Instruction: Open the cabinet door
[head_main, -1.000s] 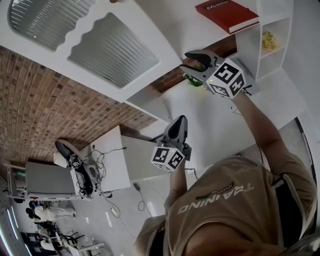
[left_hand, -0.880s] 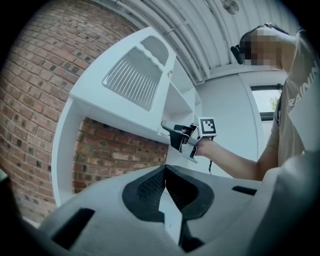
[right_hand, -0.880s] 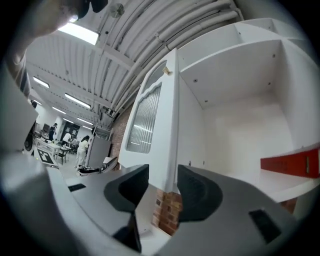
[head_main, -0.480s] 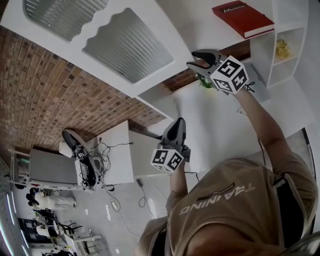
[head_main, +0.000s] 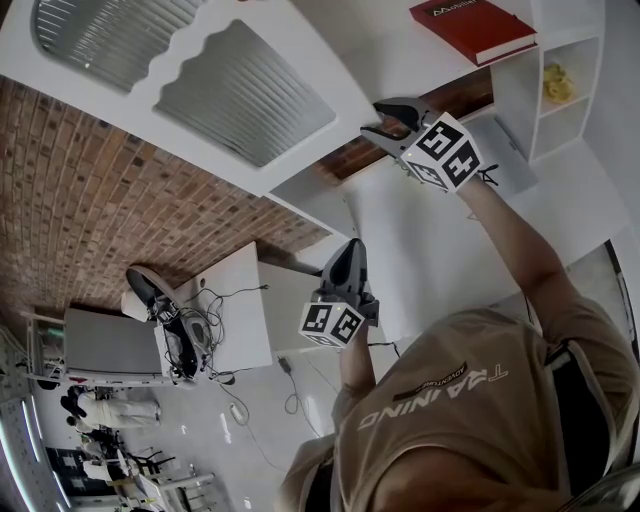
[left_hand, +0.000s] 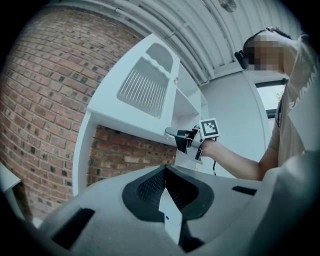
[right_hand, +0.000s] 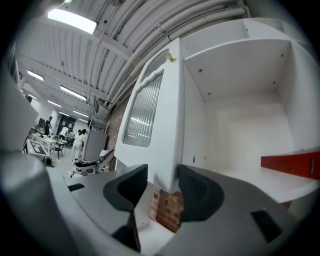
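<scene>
Far left: brick wall (head_main: 90, 200), filling the left side of the head view and running on beneath the cabinet.

Lower left of centre: white counter (head_main: 228, 325) set against the brick, with a tangle of cables (head_main: 190, 345) at its left end.

Upper left: cabinet door (head_main: 240, 95), white, with two ribbed glass panels under wavy upper edges. It stands open, angled out from the cabinet (right_hand: 240, 115), whose white interior is exposed.

Centre: your left hand-held gripper (head_main: 352, 250), below the door and well apart from it. Its jaws are pressed together with nothing between them. The marker cube sits at the end nearest you. In the left gripper view it faces the brick under the cabinet.

Upper right of centre: your right hand-held gripper (head_main: 375, 117), at the free lower corner of the door.
- Its jaws are opening, and the door's edge stands between them.
- In the right gripper view a clear gap shows between the left pad (right_hand: 131, 186) and the door's outer face.
- The right pad (right_hand: 197, 192) lies just beside the inner face. You cannot tell from this view whether it touches.

Upper right: red book (head_main: 470, 28), lying flat on the cabinet's shelf.

Far right: white shelf unit (head_main: 522, 110) with open compartments. One of them holds a small yellow item (head_main: 555, 82), too small to identify.
</scene>
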